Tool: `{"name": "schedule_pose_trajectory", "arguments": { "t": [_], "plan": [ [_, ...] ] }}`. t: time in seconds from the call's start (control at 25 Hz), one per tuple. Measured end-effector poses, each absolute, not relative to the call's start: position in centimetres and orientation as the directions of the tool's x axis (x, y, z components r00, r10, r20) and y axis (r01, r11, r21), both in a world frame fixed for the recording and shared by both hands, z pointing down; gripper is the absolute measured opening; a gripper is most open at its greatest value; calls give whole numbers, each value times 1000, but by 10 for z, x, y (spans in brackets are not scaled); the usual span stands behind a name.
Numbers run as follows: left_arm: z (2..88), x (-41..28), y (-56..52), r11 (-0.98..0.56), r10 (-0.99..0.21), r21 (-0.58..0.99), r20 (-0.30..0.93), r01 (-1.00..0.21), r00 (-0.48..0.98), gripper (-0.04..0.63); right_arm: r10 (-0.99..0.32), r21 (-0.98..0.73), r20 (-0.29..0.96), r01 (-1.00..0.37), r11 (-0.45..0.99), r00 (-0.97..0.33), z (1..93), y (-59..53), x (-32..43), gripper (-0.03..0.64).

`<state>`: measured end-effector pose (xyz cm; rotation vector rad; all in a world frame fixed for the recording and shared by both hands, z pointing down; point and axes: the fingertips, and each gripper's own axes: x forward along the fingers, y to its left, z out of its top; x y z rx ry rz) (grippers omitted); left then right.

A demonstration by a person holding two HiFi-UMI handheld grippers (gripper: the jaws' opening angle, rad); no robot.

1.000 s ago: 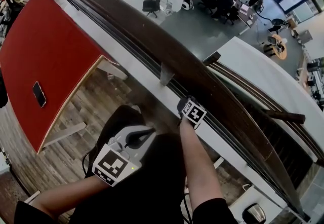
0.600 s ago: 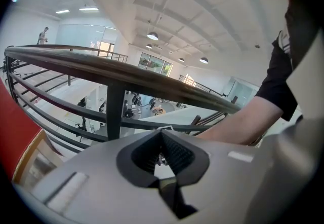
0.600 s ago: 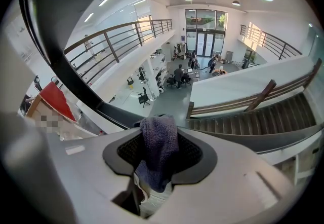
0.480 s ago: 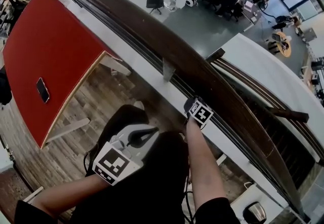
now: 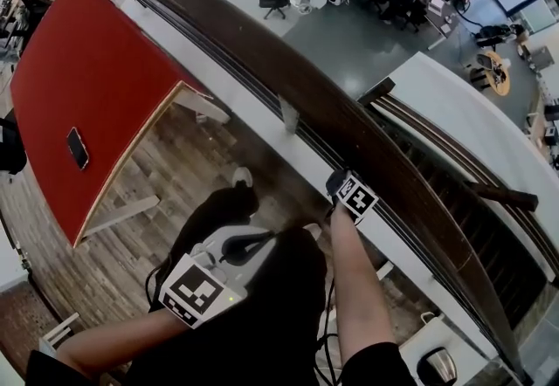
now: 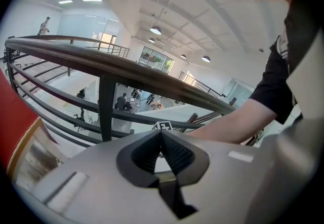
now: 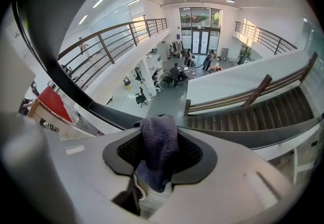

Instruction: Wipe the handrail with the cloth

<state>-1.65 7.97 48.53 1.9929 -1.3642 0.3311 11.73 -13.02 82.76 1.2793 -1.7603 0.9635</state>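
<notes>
- Right gripper (image 5: 348,190): jaws clamped on the cloth (image 7: 158,148). It is placed against the near edge of the handrail (image 5: 297,83), just right of the rail's upright bracket.
- Cloth: grey-purple knit, bunched upright between the ribbed pads (image 7: 127,153). Its top fold rises above the jaw tips and its lower end hangs below the pads. The top fold lies across the dark band of the handrail (image 7: 76,94); actual contact cannot be confirmed.
- Left gripper (image 5: 243,244): jaw tips brought together, nothing between them (image 6: 162,142). It is held well back from the handrail on the person's side, pointing up toward it.
- Handrail: dark wood, running diagonally, with thin metal rails beneath.
- Red table (image 5: 83,83): on the near side of the handrail, left end; a phone (image 5: 78,148) lies on it.
</notes>
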Motion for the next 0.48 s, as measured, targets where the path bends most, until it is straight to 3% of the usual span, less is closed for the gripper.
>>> {"name": "schedule_pose_trajectory", "arguments": {
  "t": [0.48],
  "plan": [
    [478,15,88,-191,-689,432,581,-882,434,-2,-395,-126,895,-968,219,-206,825,-127,161,149]
  ]
}}
